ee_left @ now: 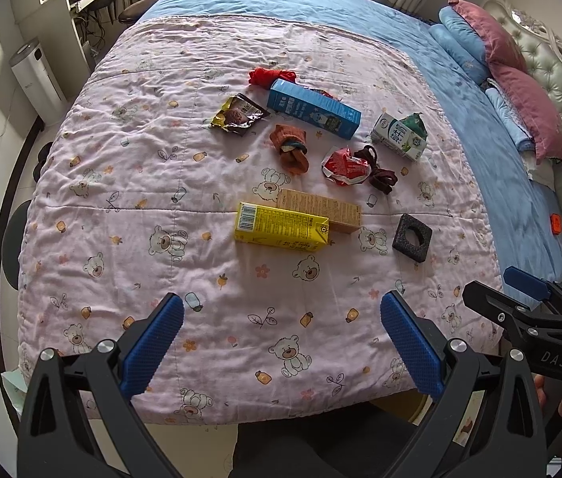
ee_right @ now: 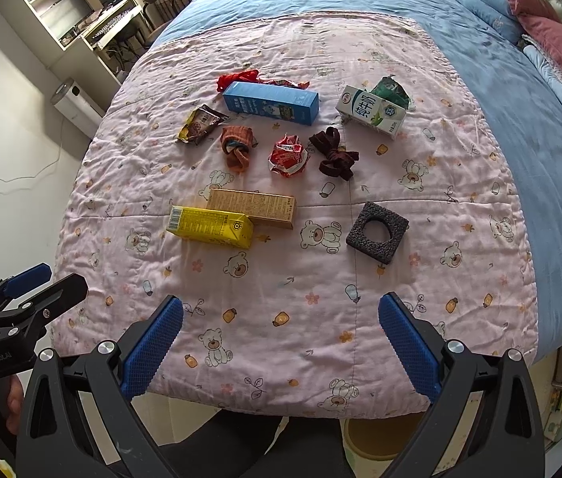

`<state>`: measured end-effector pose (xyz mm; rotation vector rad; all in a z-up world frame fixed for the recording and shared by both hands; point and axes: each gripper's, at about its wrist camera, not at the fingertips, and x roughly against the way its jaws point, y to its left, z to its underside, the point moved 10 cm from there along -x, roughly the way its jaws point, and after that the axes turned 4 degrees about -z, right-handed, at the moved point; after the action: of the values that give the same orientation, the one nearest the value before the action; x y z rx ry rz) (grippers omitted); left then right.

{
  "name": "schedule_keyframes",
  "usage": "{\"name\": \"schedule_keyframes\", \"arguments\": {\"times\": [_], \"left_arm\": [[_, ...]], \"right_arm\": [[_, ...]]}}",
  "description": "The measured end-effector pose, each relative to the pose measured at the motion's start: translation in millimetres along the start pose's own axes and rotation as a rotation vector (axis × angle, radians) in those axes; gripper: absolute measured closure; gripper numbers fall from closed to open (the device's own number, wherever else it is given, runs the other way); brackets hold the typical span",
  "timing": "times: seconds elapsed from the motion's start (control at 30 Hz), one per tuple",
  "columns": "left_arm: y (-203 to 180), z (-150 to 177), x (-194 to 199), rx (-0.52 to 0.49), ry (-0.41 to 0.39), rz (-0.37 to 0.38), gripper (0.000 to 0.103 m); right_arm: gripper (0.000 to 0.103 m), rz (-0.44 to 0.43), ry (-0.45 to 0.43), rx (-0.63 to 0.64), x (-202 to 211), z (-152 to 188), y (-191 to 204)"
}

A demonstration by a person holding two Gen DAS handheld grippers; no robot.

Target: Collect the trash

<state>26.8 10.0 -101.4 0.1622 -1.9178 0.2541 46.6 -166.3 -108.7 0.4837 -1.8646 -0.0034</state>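
You had both tools poised over the near edge of the pink quilt [ee_left: 129,207] with nothing yet picked up; your left gripper [ee_left: 281,342] stood spread wide and empty at the bottom of its own view, and your right gripper [ee_right: 279,344] was just as wide and just as empty in its view, so the collecting looked to be at its very start. The trash lay scattered across the middle of the frame; the yellow carton [ee_right: 210,226] sat left of centre, touching the tan box [ee_right: 252,207] behind it; the black foam block [ee_right: 376,231] lay well apart to the right; higher up were the crumpled red wrapper [ee_right: 287,155], the blue box [ee_right: 271,102], the brown snack packet [ee_right: 200,124] at its left and the torn milk carton [ee_right: 372,109] toward the upper right. Mixed among them were an orange sock [ee_right: 236,146], a dark red cloth knot [ee_right: 335,153] and a red cloth [ee_right: 239,77] behind the blue box, which I judged not to be trash; you would have needed to skirt them. A yellowish bin [ee_right: 376,438] showed at the bottom of the right view, below the bed's edge, probably the drop point. The next move called for reaching forward to a near piece, likely the yellow carton or the foam block, and closing across its narrow side.
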Motion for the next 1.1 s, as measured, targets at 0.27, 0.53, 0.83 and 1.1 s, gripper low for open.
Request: {"name": "schedule_keyframes", "arguments": {"times": [0.27,0.53,0.83,1.1], "left_arm": [[3.6,-4.2,-1.2,-0.017,0.003,0.017,0.004],[12.5,-8.7,-3.8,-0.028,0.022,0.037,0.004],[19.5,-8.0,-11.2,-0.032,0.045,0.05,0.004],[20.8,-10.3,-21.3,0.011,0.071,0.041,0.004]], "right_arm": [[0.008,0.006,-0.005,-0.018,-0.7,-1.3,5.7],[0.008,0.015,-0.011,-0.02,-1.2,-2.5,9.9],[0.008,0.004,-0.019,-0.016,-4.0,-5.1,18.1],[0.009,-0.011,-0.008,0.009,-12.6,-18.5,11.8]]}}
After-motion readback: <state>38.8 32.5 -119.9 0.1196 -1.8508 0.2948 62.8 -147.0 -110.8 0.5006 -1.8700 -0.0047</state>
